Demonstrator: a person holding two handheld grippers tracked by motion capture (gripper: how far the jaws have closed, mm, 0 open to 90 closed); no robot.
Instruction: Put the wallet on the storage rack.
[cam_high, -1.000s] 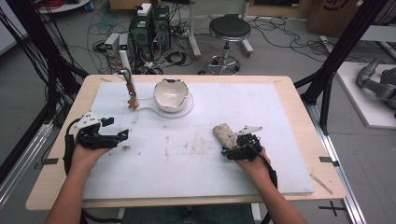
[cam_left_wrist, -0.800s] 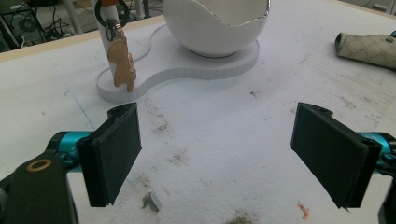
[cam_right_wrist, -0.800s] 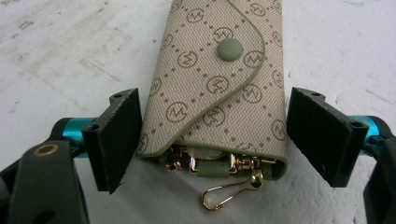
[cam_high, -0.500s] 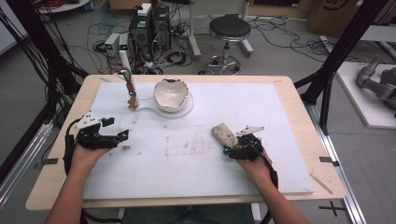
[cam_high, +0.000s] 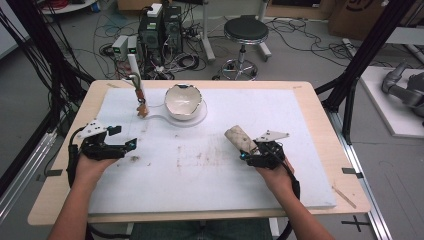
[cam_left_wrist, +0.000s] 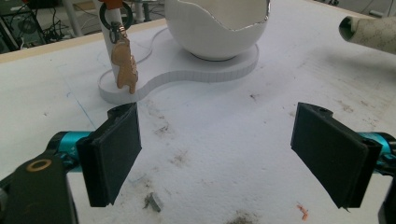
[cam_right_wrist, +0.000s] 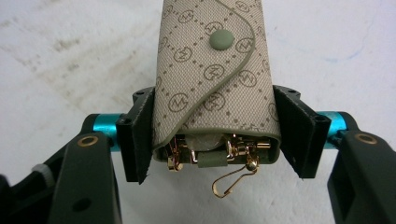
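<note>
- Two tools are at work on the worktop (cam_high: 310, 130), one in each of the person's hands.
- Right tool (cam_high: 250, 151): its jaws have just been closing and now press on both sides of the key pouch (cam_right_wrist: 215, 84), a beige patterned case with a green snap button; gold hooks and clips show at its open end between the pads.
- In the high view the key pouch (cam_high: 240, 138) lies tilted on the white mat (cam_high: 280, 175), pointing from the right tool toward about 11 o'clock, at roughly 4 o'clock from the bowl.
- Left tool (cam_high: 125, 146): its jaws stand wide apart with nothing between them, over the stained mat at about 8 o'clock from the bowl.
- White bowl (cam_high: 185, 101) with a broken-looking rim sits on a flat white stand (cam_high: 197, 119), toward 12 o'clock on the mat.
- At 9 o'clock of the bowl, a white post (cam_high: 136, 75) rises from the same stand, with a small tan figure charm (cam_left_wrist: 125, 65) hanging from a ring against it.
- Well apart from both tools, the pouch's far end shows at 2 o'clock in the left gripper view.
</note>
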